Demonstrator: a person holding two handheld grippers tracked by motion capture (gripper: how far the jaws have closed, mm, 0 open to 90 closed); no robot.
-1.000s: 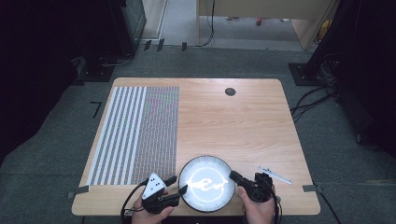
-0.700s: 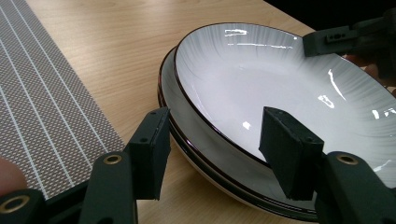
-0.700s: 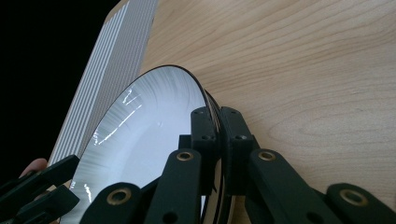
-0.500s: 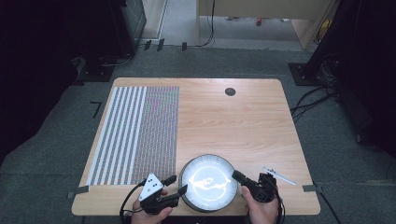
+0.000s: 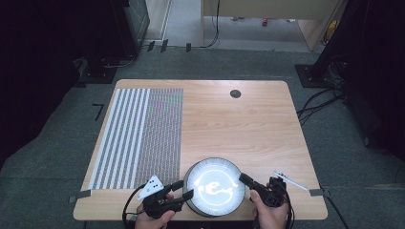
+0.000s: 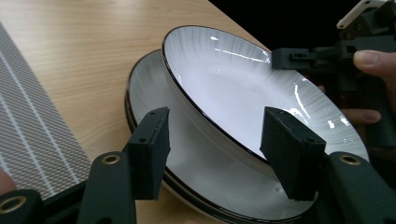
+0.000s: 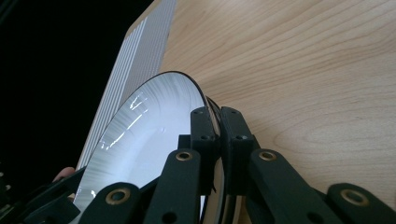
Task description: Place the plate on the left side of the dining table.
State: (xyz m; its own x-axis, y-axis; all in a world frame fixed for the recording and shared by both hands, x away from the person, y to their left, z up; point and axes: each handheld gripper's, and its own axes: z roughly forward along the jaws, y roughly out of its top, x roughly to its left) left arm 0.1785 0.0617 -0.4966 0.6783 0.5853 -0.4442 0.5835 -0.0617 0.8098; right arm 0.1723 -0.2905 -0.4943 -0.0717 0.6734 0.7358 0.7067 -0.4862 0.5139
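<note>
A: Where's the top plate (image 6: 261, 107)?
B: Tilted up off the bottom plate (image 6: 154, 121) (near the striped mat (image 5: 138, 138)). The right gripper (image 7: 217, 135) pinches its rim; the left gripper (image 6: 215, 154) is wide open.
A: Done?
B: Probably just started.

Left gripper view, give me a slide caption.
Open left claw straddles the tilted top plate, lifted off the plate beneath.

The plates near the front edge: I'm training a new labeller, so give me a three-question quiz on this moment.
1. True or false: the top plate lies flat on the lower plate.
2. Which tool grips the top plate's rim: A left, B right?
3. The striped mat lies to the plates' ____ in the high view.

Key: 1 false, it is tilted; 2 B; 3 left.
</note>
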